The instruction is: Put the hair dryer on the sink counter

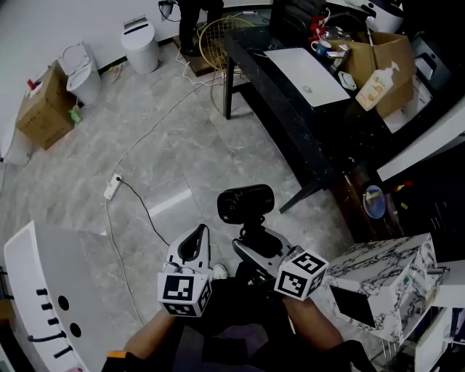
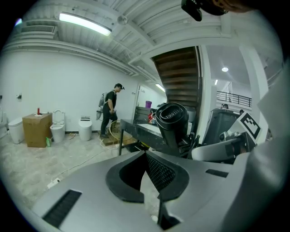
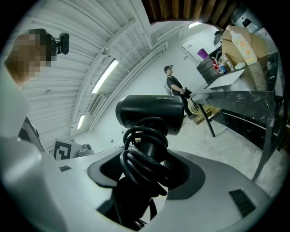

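Note:
A black hair dryer [image 1: 245, 203] stands upright with its cord coiled round the handle. My right gripper [image 1: 252, 245] is shut on that handle. In the right gripper view the dryer [image 3: 152, 113] fills the middle, with its coiled cord between the jaws of the right gripper [image 3: 145, 181]. My left gripper [image 1: 197, 240] hovers just left of the dryer, apart from it. In its own view the left gripper [image 2: 146, 156] has jaws meeting at the tip with nothing between them, and the dryer [image 2: 172, 120] rises to the right. The dark sink counter [image 1: 290, 123] with a white basin [image 1: 305, 76] lies ahead on the right.
A marble-patterned box [image 1: 378, 280] sits close on my right and a white tub [image 1: 43, 290] on my left. A power strip [image 1: 111, 187] and its cable cross the floor. Toilets [image 1: 142, 43], a cardboard box [image 1: 45, 105] and a standing person [image 1: 192, 22] are at the back.

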Demonstrator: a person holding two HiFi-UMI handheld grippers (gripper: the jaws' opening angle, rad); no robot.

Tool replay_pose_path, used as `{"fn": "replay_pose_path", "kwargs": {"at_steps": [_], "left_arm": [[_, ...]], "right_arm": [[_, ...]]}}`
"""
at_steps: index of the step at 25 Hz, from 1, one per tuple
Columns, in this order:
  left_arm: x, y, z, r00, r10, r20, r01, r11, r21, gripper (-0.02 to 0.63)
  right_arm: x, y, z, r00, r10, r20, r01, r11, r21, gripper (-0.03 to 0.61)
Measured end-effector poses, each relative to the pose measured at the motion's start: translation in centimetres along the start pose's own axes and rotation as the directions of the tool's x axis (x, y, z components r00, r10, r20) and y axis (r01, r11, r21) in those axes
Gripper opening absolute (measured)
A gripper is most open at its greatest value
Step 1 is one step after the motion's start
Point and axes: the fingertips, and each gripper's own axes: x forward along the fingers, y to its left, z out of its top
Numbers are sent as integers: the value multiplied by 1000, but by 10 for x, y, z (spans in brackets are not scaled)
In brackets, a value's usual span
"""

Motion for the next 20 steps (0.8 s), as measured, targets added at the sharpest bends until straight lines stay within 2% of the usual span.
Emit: {"fn": "replay_pose_path", "kwargs": {"at_steps": [8, 20], "left_arm": [[38, -8, 19, 1000, 15, 6, -15, 1000, 1, 8], [116, -43, 71, 999, 43, 18, -44, 999, 31, 8]], "right_arm": [[1, -31, 34, 1000, 12, 2, -12, 1000, -5, 279], [-7, -98, 102, 999, 36, -8, -36, 999, -31, 279]]}}
